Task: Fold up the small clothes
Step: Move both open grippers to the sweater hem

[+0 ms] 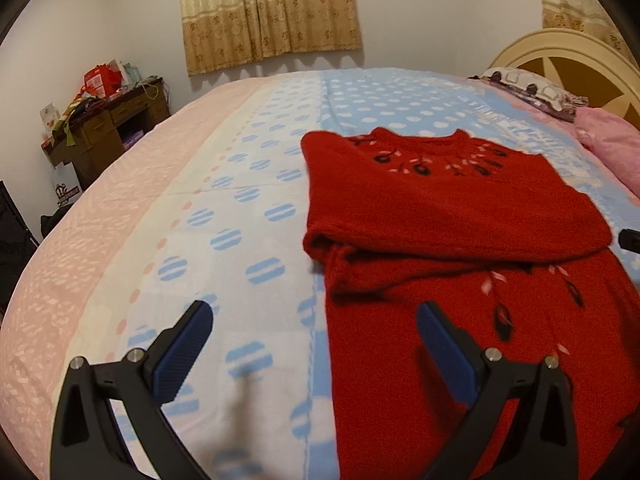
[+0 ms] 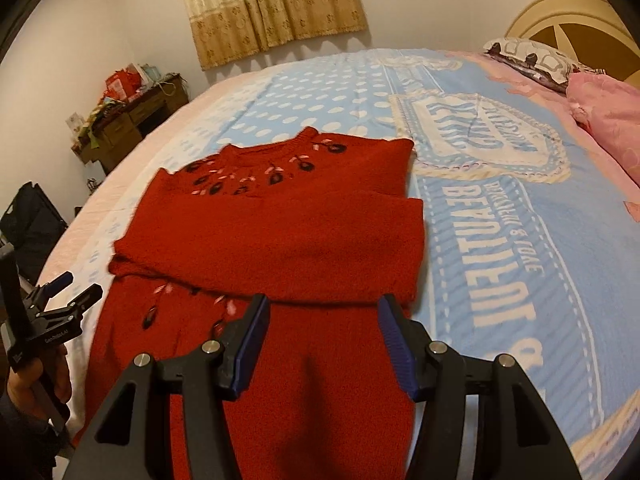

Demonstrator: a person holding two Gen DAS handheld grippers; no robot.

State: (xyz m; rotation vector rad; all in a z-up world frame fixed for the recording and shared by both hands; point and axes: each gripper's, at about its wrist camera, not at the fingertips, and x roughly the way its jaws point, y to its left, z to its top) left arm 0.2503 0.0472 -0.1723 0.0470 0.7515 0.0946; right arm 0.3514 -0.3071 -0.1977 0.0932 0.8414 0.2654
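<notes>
Right wrist view: one bed (image 2: 500,240), blue dotted blanket; one red sweater (image 2: 288,236) lying flat on it, sleeves folded across chest, neckline toward curtain (image 2: 272,8); two pillows (image 2: 532,60) at headboard; one cluttered desk (image 2: 136,116) beside bed; right gripper (image 2: 322,340) spread above sweater hem, holding nothing; left gripper (image 1: 316,348) spread over sweater's edge, empty

red knit sweater (image 2: 276,232) | sleeves prob. folded across | flat on bed
</notes>
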